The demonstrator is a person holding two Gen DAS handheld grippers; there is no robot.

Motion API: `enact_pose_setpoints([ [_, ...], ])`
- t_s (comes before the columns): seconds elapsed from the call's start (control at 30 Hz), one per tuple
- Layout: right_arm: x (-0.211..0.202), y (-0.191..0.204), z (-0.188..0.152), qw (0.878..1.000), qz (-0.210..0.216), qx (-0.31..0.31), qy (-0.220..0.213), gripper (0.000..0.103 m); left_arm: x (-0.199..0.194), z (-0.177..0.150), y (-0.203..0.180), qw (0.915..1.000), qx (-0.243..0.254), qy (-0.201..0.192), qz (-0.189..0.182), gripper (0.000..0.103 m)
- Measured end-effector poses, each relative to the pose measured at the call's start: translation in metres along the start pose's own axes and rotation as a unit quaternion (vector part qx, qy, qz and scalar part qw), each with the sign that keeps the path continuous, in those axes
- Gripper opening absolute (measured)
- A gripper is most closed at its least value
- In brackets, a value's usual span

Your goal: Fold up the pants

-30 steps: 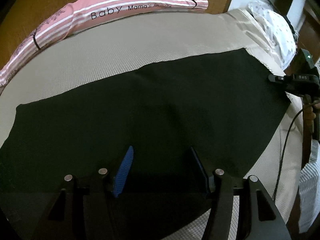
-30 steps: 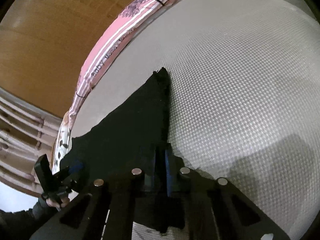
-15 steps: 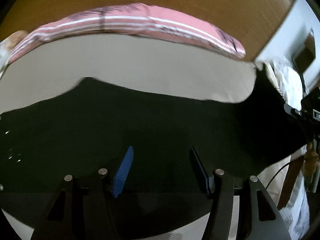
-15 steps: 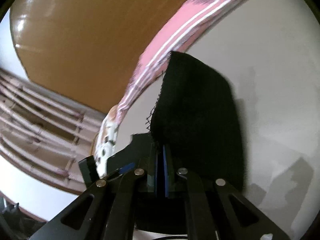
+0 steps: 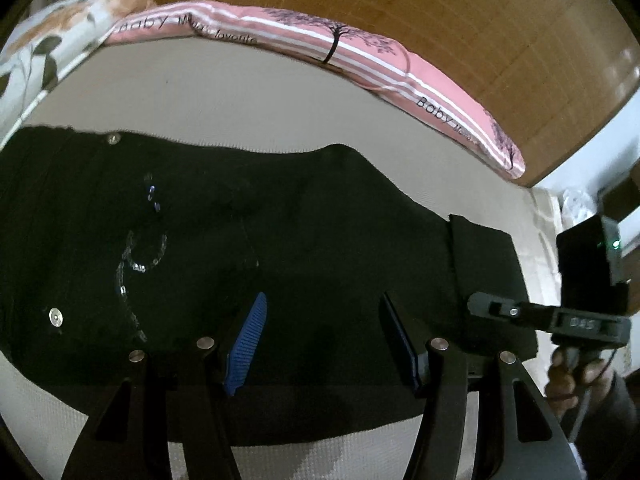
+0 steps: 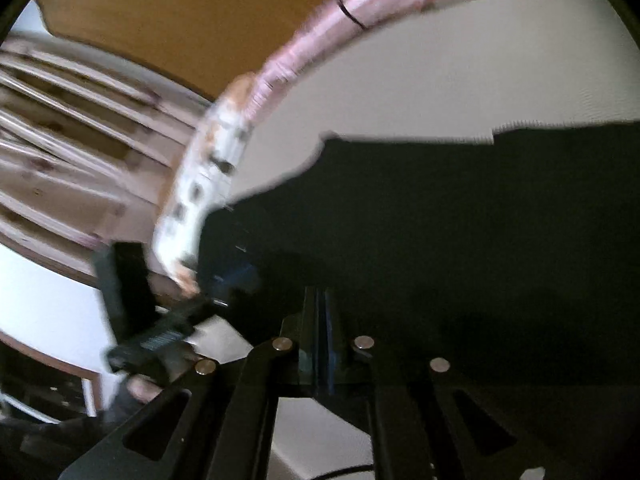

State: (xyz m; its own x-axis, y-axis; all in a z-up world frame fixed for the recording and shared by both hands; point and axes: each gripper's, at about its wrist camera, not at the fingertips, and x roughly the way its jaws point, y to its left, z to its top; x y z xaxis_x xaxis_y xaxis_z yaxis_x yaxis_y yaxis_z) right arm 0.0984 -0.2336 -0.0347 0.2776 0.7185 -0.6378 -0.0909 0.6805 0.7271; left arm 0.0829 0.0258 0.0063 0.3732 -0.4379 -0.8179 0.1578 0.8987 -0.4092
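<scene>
1. Across the bed's pale mattress cover [image 5: 248,92] lie the black pants [image 5: 320,240], spread flat; the waist end with its metal button [image 5: 55,316] and sequin trim [image 5: 132,264] is at the left of the left wrist view, whereas a second ago that view showed only plain leg fabric.
2. Change noted: the hem end, which a second ago lay out flat at the far right, now sits doubled back over the leg as a squared flap [image 5: 484,272]. The lengthwise fold is judged to be under way, hem travelling toward the waist.
3. Right tool [image 6: 320,320]: jaws pressed together with black fabric pinched between them, as they were a second ago. In the left wrist view its body [image 5: 560,320] stands over the folded flap, with a hand [image 5: 576,376] on its grip.
4. Left tool [image 5: 320,340]: jaws about half apart, as before, hovering over the mid-leg fabric; nothing is gripped between its blue pads [image 5: 248,340].
5. Right wrist view is motion-blurred, so the exact point of grip on the hem cannot be read.
6. Surroundings: a pink striped pillow [image 5: 360,60] and a floral cushion [image 5: 48,48] along the wooden headboard [image 5: 440,8], well apart from the pants.
7. Judgement: the carried end needs laying square on the waist before release; skew is the risk.
</scene>
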Motion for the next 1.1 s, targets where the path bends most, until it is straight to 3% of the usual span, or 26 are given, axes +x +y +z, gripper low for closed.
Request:
enact_pose_setpoints([
  [0.13,-0.014,-0.013,-0.006,0.999,-0.032,0.013,-0.013,0.009,0.001,-0.002,-0.006,0.9997,0.007,0.006,-0.021,0.06],
  [0.3,-0.056,-0.034,-0.011,0.995,-0.076,0.04,-0.054,0.027,0.017,-0.005,-0.038,0.9953,0.03,0.047,-0.079,0.06],
  [0.4,-0.085,-0.048,-0.022,0.991,-0.085,0.06,-0.082,0.032,0.033,-0.009,-0.061,0.9879,0.036,0.087,-0.123,0.06],
  [0.47,-0.103,-0.057,-0.028,0.988,-0.093,0.072,-0.103,0.047,0.048,-0.011,-0.076,0.9813,0.029,0.117,-0.15,0.06],
  [0.63,-0.136,-0.081,-0.042,0.98,-0.104,0.094,-0.141,0.053,0.078,-0.01,-0.094,0.9646,-0.028,0.174,-0.196,0.06],
  [0.77,-0.149,-0.102,-0.049,0.976,-0.097,0.118,-0.156,0.054,0.102,-0.011,-0.092,0.953,-0.09,0.215,-0.193,0.058],
  [0.87,-0.152,-0.114,-0.052,0.974,-0.084,0.129,-0.164,0.054,0.11,-0.016,-0.088,0.9426,-0.129,0.236,-0.198,0.051],
  [1.1,-0.152,-0.125,-0.049,0.975,-0.061,0.123,-0.174,0.054,0.12,-0.022,-0.095,0.9295,-0.174,0.255,-0.202,0.05],
])
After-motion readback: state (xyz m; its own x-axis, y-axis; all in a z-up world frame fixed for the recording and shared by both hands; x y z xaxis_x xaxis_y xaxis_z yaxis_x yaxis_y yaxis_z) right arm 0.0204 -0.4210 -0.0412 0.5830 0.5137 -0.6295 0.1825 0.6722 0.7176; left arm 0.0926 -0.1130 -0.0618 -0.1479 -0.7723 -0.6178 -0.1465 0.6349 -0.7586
